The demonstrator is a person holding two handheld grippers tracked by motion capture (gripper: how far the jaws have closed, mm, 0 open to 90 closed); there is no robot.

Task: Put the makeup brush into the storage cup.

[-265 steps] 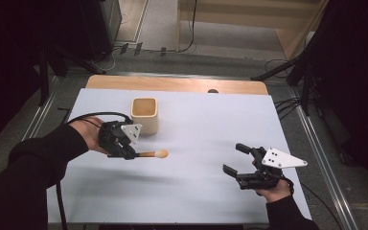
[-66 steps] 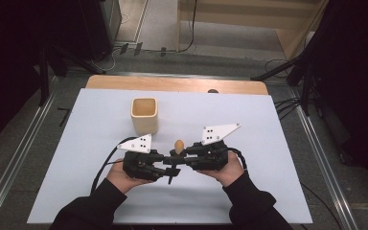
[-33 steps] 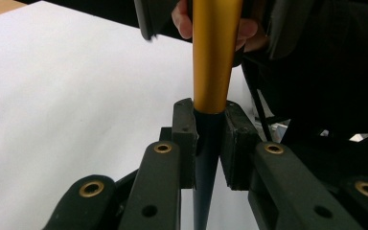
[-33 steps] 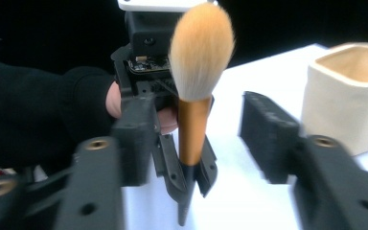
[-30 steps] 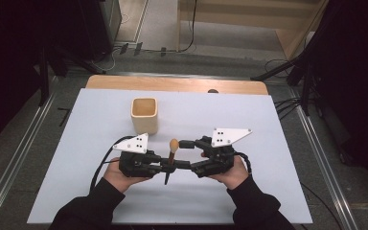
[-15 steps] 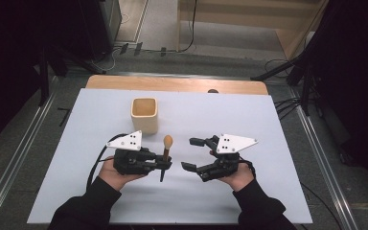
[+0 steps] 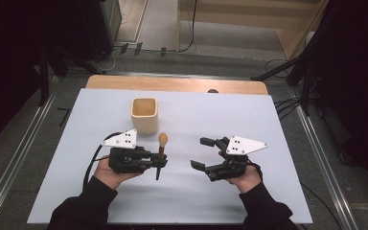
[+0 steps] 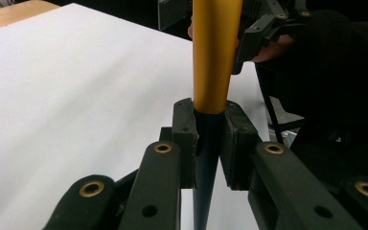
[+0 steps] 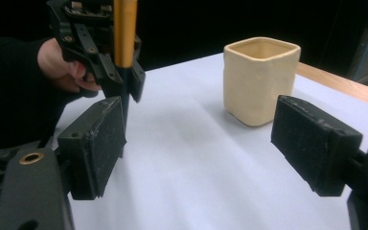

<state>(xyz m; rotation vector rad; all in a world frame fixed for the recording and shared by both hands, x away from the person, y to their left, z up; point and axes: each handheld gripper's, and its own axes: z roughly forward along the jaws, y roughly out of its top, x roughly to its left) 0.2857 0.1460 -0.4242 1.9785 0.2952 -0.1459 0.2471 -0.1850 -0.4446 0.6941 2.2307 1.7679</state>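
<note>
My left gripper (image 7: 160, 163) is shut on a wooden utensil (image 7: 162, 146) and holds it nearly upright above the white table, rounded head up and dark tip down. In the left gripper view the pads (image 8: 186, 127) clamp the dark lower shaft just below the yellow-brown part of the utensil (image 8: 213, 57). My right gripper (image 7: 199, 153) stands open to the utensil's right, apart from it. Its jaws have just been opening and nothing is between them. In the right gripper view its open gripper (image 9: 206, 143) faces the left gripper (image 9: 120, 81), the utensil (image 9: 124, 28) and a cream square cup (image 9: 259, 79).
The cream cup (image 7: 144, 115) stands upright behind the left gripper, a short way beyond the utensil's head. A white sheet (image 7: 268, 124) covers the table, and a wooden strip (image 7: 172, 84) shows along its far edge. Dark stands and cables lie on the floor around it.
The right gripper has opened, let go of the utensil and drawn off to the right. The left gripper keeps hold, and the utensil stands more upright.
</note>
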